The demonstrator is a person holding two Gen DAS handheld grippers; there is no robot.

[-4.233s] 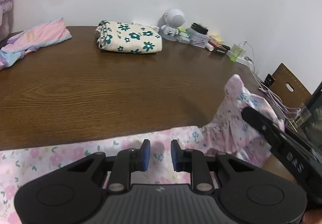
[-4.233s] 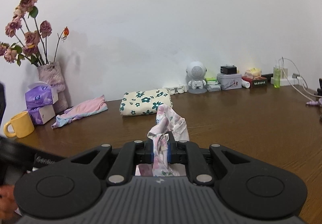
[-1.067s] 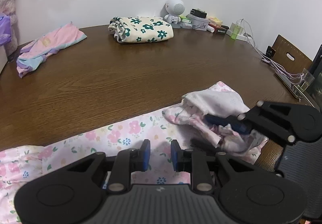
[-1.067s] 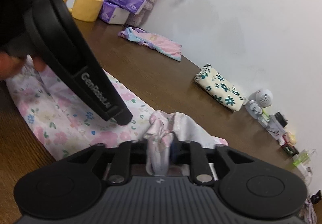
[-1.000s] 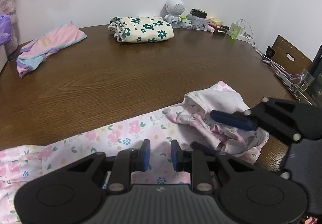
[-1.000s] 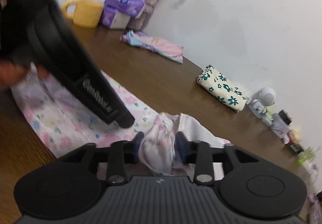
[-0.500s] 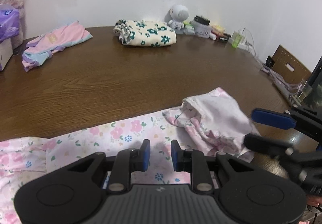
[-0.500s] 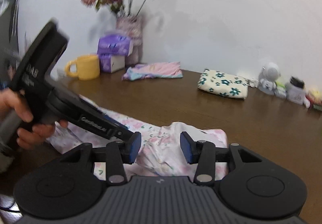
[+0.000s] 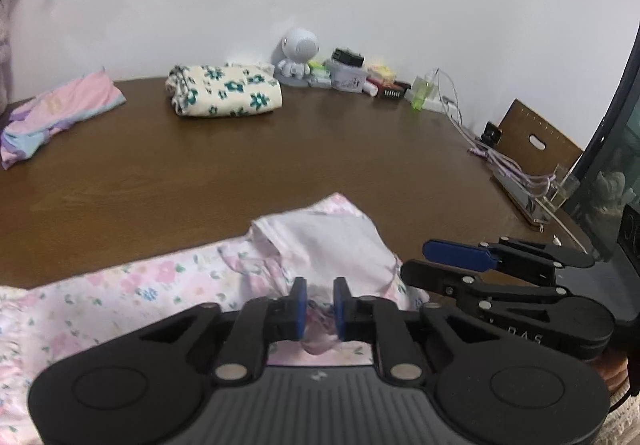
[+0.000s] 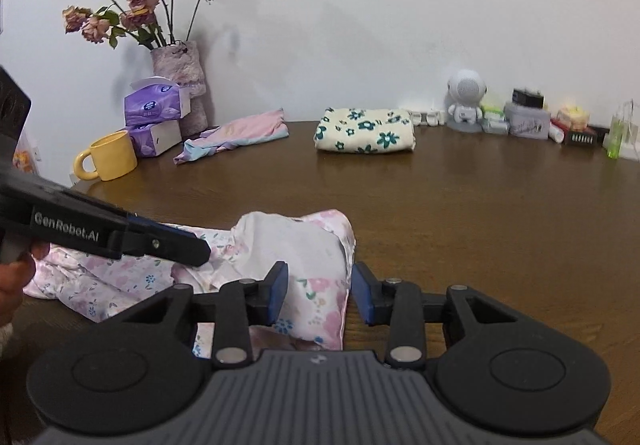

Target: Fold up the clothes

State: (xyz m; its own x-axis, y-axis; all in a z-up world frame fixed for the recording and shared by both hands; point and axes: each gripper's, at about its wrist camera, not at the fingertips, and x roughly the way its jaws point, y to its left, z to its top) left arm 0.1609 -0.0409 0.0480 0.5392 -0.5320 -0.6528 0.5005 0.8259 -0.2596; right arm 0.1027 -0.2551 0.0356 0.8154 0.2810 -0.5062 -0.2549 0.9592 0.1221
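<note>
Plainly, the pink floral garment (image 10: 304, 257) lies at the near edge of the brown worktop (image 10: 460, 213), well apart from the folded cream floral piece (image 10: 364, 131) and the crumpled pink piece (image 10: 240, 133) by the far wall. Its right end is turned back over itself, so the pale inner side faces up in a loose hump.

The left gripper (image 9: 320, 311) has just been closing, and its blue fingers (image 9: 299, 309) now pinch a small bunch of the cloth. The right gripper (image 10: 318, 291) stands open with the folded end lying between its fingers (image 10: 278, 289); no pad presses on the fabric. Its jaws have narrowed a little in the last moment but are well short of the cloth.

Thin and limp, the garment should weigh almost nothing and will sag, crease and slide under any pull. It probably needs a hold on a doubled edge or hem, not on a single layer, which would slip free or drag the rest askew. A corner of the turned-back end looks the firmest place.

Its long axis runs left to right along the near worktop edge, with the folded end toward the right and the flat remainder stretching left.
</note>
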